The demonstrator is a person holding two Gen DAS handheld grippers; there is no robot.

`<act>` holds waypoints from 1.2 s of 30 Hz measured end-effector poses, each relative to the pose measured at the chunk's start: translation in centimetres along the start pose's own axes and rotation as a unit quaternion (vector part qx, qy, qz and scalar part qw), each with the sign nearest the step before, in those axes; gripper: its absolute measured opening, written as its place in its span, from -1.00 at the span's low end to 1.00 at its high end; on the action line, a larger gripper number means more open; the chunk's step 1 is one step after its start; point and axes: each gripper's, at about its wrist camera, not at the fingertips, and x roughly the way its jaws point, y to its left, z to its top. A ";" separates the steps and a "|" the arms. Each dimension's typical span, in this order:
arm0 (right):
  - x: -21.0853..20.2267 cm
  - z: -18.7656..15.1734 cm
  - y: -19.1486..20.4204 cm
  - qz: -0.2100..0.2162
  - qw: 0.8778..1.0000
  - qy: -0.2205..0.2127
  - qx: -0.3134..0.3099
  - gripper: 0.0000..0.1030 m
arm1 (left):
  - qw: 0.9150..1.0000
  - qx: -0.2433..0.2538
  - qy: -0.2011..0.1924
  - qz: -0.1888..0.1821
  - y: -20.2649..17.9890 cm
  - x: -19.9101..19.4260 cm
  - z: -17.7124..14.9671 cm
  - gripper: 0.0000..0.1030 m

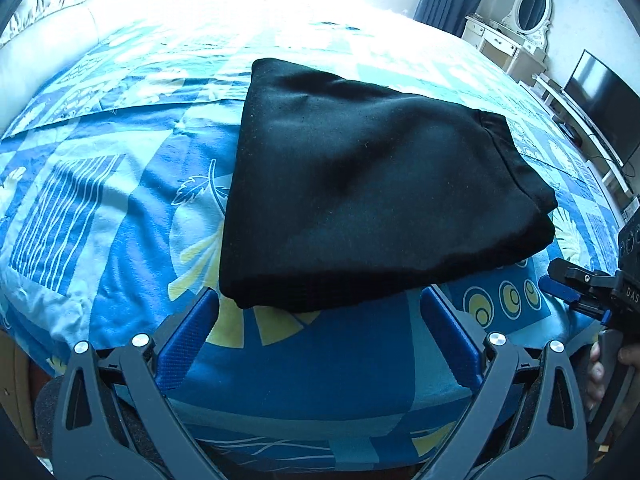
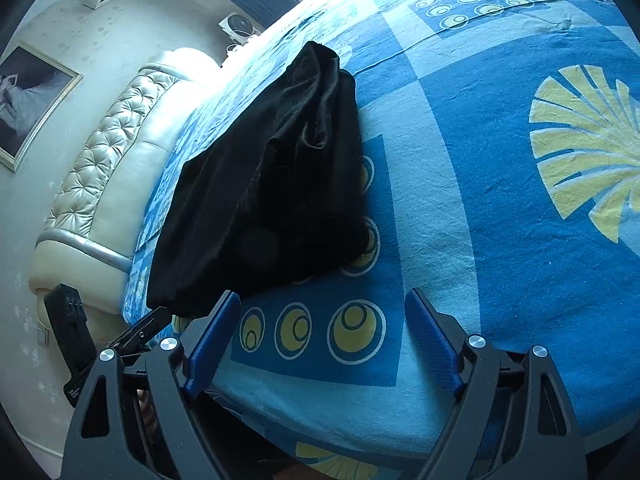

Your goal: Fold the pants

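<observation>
Here the folded black pants [image 1: 372, 184] lie on the bedsheet [image 1: 120, 208] just beyond both grippers' spread, empty jaws.

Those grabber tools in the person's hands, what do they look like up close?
Each gripper, left gripper and right gripper, has two dark grey angular arms with cut-out slots and round silver bolt heads. The fingers end in bright blue pads with a fine textured face. From the left view, the right tool's black body shows white lettering and a grey handle. No sleeve is visible.

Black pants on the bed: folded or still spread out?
Folded. The black pants lie as one compact stacked bundle on the bedsheet, layered edges visible, no legs extended.
</observation>
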 end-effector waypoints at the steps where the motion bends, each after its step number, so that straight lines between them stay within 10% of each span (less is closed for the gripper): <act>1: 0.0 0.0 0.2 -0.009 1.000 -0.001 -0.004 0.62 | 1.000 0.002 -0.004 0.008 -0.2 -0.2 -0.1 0.95; 17: -0.5 -0.9 5.0 -0.168 0.976 -0.045 -0.134 0.62 | 0.999 0.016 -0.025 0.034 -1.4 -1.9 -0.4 0.95; 36: -0.3 -1.6 4.7 -0.182 0.973 -0.044 -0.138 0.62 | 0.999 0.018 -0.034 0.037 -2.0 -2.4 -0.5 0.95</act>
